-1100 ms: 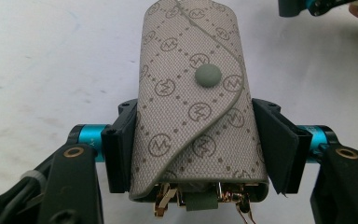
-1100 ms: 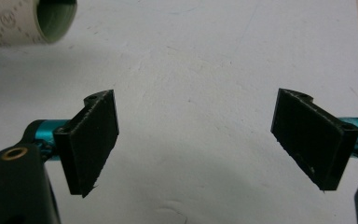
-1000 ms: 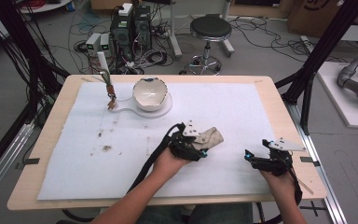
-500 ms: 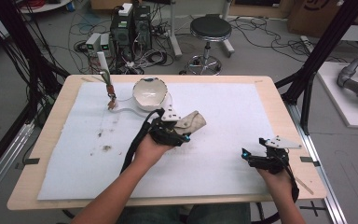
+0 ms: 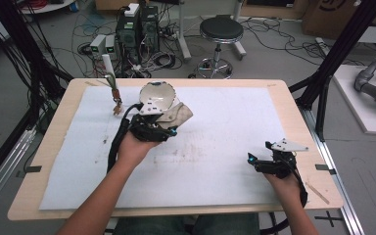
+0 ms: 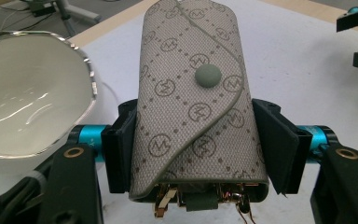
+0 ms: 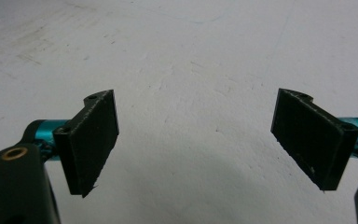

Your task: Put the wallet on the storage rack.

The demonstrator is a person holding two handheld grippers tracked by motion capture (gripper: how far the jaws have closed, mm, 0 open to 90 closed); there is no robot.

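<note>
A beige patterned key pouch [image 6: 191, 107] with a round snap button sits clamped between the two black jaws of my left gripper [image 6: 196, 140], gold key hooks showing at its lower end. From above, the left gripper [image 5: 169, 122] holds the key pouch [image 5: 176, 115] above the table just in front of a white bowl [image 5: 155, 95]. The white bowl [image 6: 23, 107] lies close on the left in the left gripper view. My right gripper [image 5: 254, 160] rests low at the table's right front, its jaws wide apart over bare white mat [image 7: 191, 70].
A white mat [image 5: 215, 147] covers most of the wooden table [image 5: 54, 147]. A small brush-like tool [image 5: 113, 93] stands at the back left. Cables, equipment boxes and a stool [image 5: 220, 32] are on the floor beyond the table.
My left hand has carried the key pouch up and toward the back left, from mid-table to right beside the bowl. The right gripper has stayed in place.
</note>
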